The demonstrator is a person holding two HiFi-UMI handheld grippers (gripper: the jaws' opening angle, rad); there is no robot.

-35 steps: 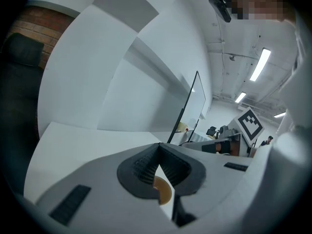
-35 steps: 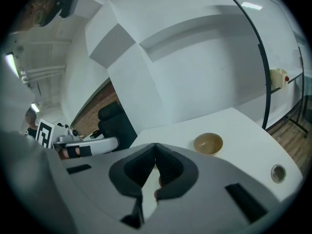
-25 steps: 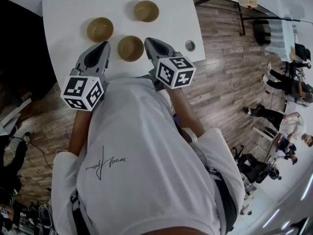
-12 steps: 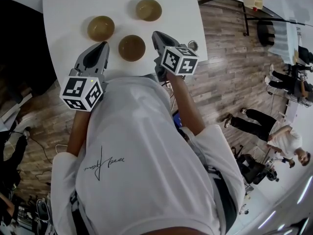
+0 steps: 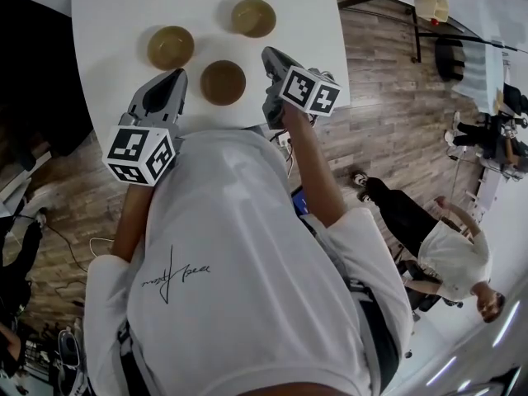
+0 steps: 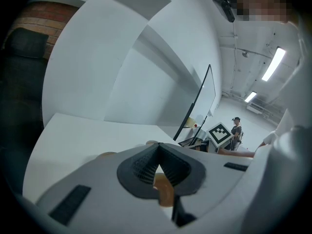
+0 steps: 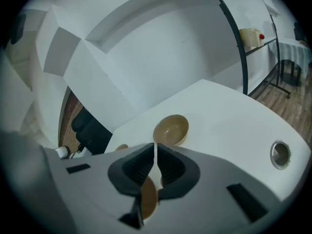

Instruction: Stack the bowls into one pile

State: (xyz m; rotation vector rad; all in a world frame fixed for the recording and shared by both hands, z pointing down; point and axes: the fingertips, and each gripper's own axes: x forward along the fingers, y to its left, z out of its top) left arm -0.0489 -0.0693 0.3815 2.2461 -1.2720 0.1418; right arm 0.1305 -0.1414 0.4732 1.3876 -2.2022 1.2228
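Our right gripper has swung outward and down, rolling as it comes, and now sits just right of the nearest brown round bowl on the white worktop, jaws together on nothing. Our left gripper has kept still at that bowl's left, also closed and empty. The left brown bowl and far brown bowl lie apart from it, so we judge stacking hasn't begun.
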